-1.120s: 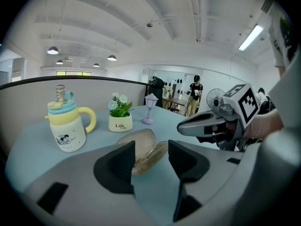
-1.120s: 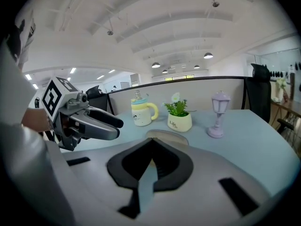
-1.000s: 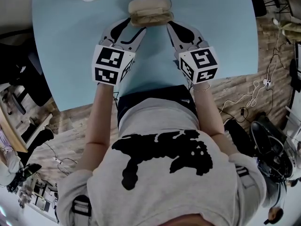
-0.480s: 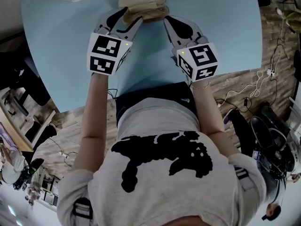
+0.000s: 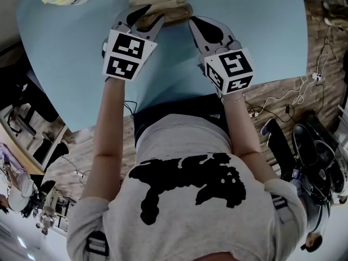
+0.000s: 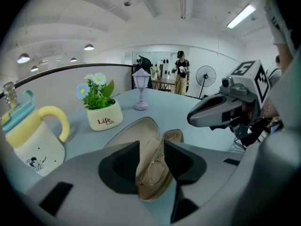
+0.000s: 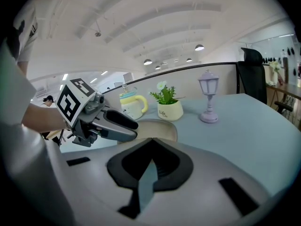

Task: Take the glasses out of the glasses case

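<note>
Left gripper [image 6: 152, 145]: jaws apart, lately closing, astride open glasses case [image 6: 136, 132]; glasses [image 6: 153, 171] between them; right gripper [image 7: 150, 141]: jaws together, nothing between.

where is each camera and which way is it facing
Head view: on the person's head, looking steeply down at the blue table; shows torso, forearms, left tongs, right tongs.
Left gripper view: on the left tongs, looking along jaws that have just been closing, apart with the open glasses case between.
Right gripper view: on the right tongs, jaws together, looking across the table; left tongs visible.
Both gripper views share the plant pot.
</note>
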